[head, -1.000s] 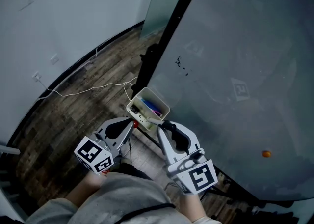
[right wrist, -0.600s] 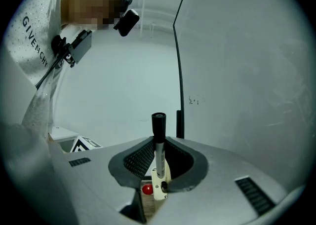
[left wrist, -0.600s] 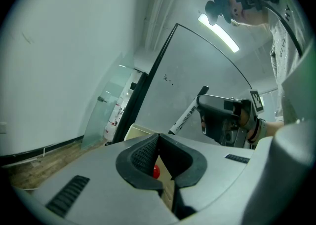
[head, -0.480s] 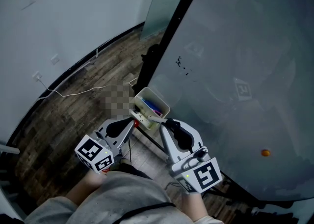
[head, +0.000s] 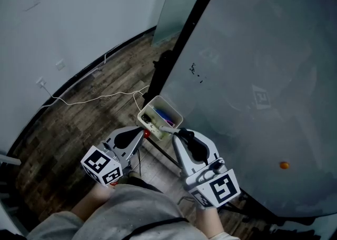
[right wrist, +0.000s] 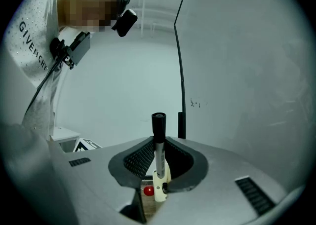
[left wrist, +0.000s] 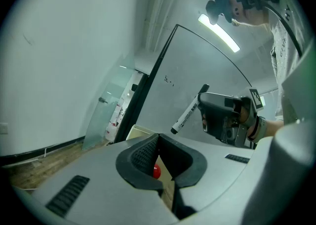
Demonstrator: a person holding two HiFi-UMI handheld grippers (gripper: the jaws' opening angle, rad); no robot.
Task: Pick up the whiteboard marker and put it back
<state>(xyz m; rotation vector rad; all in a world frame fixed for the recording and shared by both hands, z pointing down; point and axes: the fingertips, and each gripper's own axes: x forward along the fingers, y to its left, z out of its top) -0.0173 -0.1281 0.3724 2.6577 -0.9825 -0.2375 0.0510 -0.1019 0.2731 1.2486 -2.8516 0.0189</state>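
Under the whiteboard (head: 253, 76) hung a bin (head: 171, 106). The right gripper (head: 178, 132) gripped the marker (right wrist: 158, 142); the left gripper (head: 141, 132) was closed, empty. Best lowered squarely over the bin before release.

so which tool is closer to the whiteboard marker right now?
Right. The right tool is clamped on the marker, which stands upright between its jaws. The left tool holds nothing and sits off to the side, clearly apart from the marker.

Pretty dim, cool indoor light overall; a ceiling strip light (left wrist: 219, 32) glows overhead. Both gripper views are fisheye-warped with dark corners, slightly soft.
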